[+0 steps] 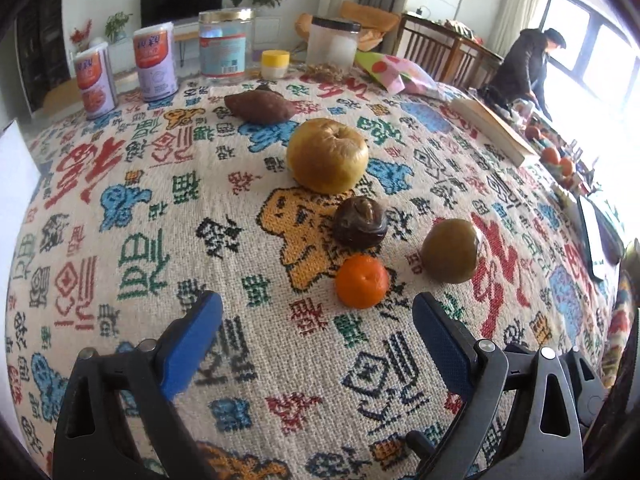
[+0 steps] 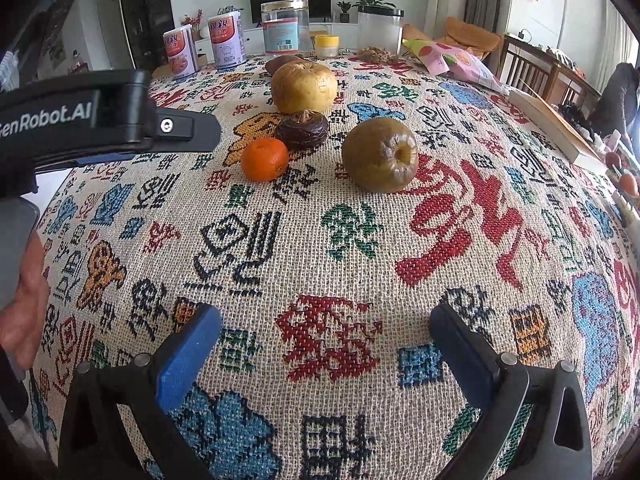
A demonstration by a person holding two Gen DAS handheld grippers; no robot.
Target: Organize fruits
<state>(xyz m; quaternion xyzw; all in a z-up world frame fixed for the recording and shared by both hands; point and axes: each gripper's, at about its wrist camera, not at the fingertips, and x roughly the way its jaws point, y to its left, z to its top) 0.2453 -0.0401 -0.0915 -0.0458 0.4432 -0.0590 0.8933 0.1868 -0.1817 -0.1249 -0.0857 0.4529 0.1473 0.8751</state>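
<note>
Fruit is sitting loose on the patterned table [image 1: 120,208] as both grippers' jaws are hanging apart and empty, the left gripper [image 1: 318,312] needing to centre squarely on the tangerine [image 1: 362,281] just ahead.

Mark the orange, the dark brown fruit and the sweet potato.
orange [image 1: 362,281], left wrist view, middle of its peel.
dark brown fruit [image 1: 360,222], left wrist view, centre of its wrinkled top.
sweet potato [image 1: 260,107], left wrist view, middle of its skin.

From my feed the tablecloth [image 1: 120,240] is beige weave with red, green, blue and orange characters, holding a bright orange tangerine [image 1: 362,282], yellow-brown apple [image 1: 327,155], olive-green apple [image 1: 450,250] and dark brown fruit [image 1: 360,222].
</note>
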